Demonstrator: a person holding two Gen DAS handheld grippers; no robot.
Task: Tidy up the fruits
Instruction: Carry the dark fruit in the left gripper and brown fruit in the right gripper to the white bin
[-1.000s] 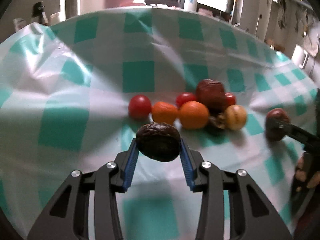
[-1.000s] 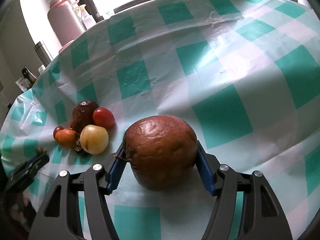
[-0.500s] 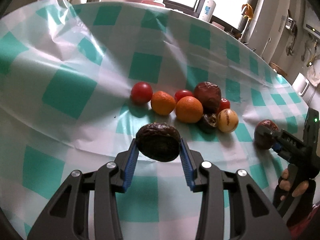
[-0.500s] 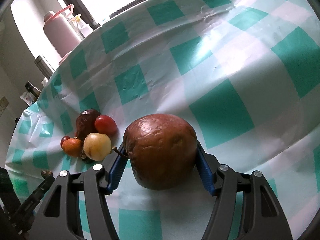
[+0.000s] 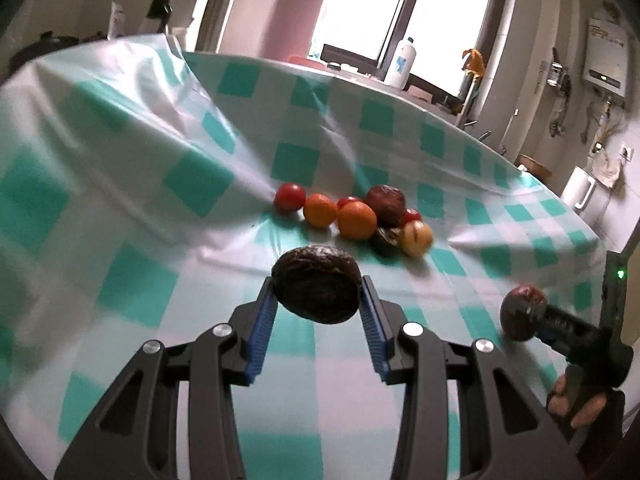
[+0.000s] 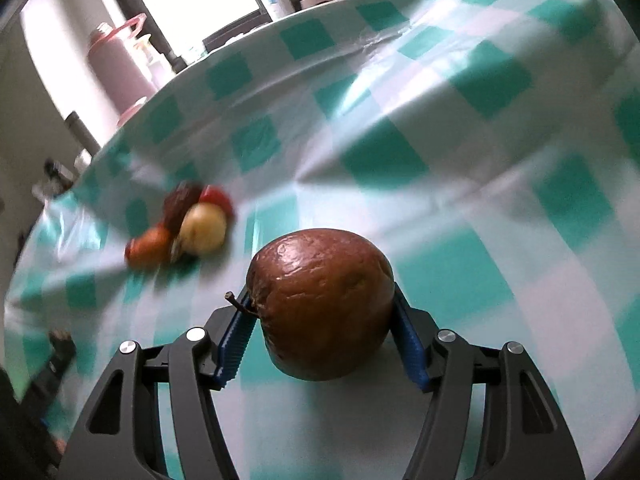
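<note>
1. A teal-and-white checked tablecloth (image 5: pixel 168 184) fills both frames; a pink flask (image 5: pixel 296 8) and bright window (image 5: pixel 360 0) stand at upper centre.
2. Frame centre, the left gripper (image 5: pixel 318 300) clamps a dark wrinkled fruit (image 5: pixel 316 288), long axis sideways.
3. The right gripper (image 6: pixel 322 320) clamps a brown apple (image 6: pixel 322 304), stem (image 6: pixel 234 300) pointing left.
4. The fruit pile (image 5: pixel 356 216) lies mid-frame.

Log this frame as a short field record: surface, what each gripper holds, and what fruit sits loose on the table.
surface: table under a teal-and-white checked cloth
left gripper: shut on a dark wrinkled fruit, held above the cloth
right gripper: shut on a brown wrinkled apple, stem pointing left
loose fruit: one cluster of red, orange, dark and yellowish pieces, touching one another
background: pink flask, white bottle by the window
image quality: right wrist view motion-blurred
</note>
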